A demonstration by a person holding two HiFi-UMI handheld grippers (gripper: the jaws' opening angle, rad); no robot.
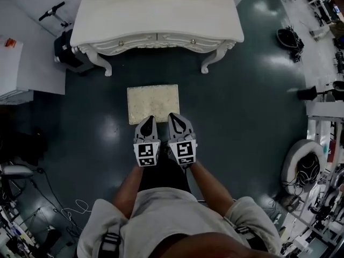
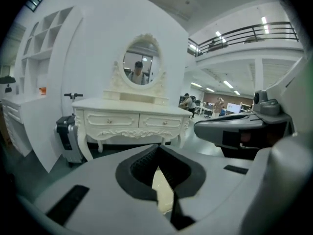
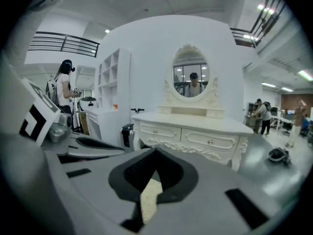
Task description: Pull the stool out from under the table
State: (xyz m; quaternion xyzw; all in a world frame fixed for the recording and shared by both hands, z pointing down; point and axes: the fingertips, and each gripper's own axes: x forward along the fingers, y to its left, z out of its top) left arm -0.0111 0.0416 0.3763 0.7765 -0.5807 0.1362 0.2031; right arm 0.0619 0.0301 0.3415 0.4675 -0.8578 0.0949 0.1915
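Note:
The stool (image 1: 153, 104), a low seat with a cream cushion, stands on the dark floor in front of the white dressing table (image 1: 157, 23), out from beneath it. Both grippers hang side by side above the stool's near edge, touching nothing. My left gripper (image 1: 149, 119) is shut and holds nothing, and so is my right gripper (image 1: 175, 116). In the left gripper view the closed jaws (image 2: 157, 151) leave a slit that shows a strip of the cushion (image 2: 164, 192). The right gripper view shows the same: jaws (image 3: 155, 153) together, with the cushion (image 3: 149, 199) below.
A black case (image 1: 65, 50) stands by the table's left leg, next to a white cabinet (image 1: 21, 63). Cables and gear (image 1: 32, 198) crowd the left floor. A round white object (image 1: 303, 168) and racks (image 1: 325, 117) line the right. People stand in the background (image 3: 63, 94).

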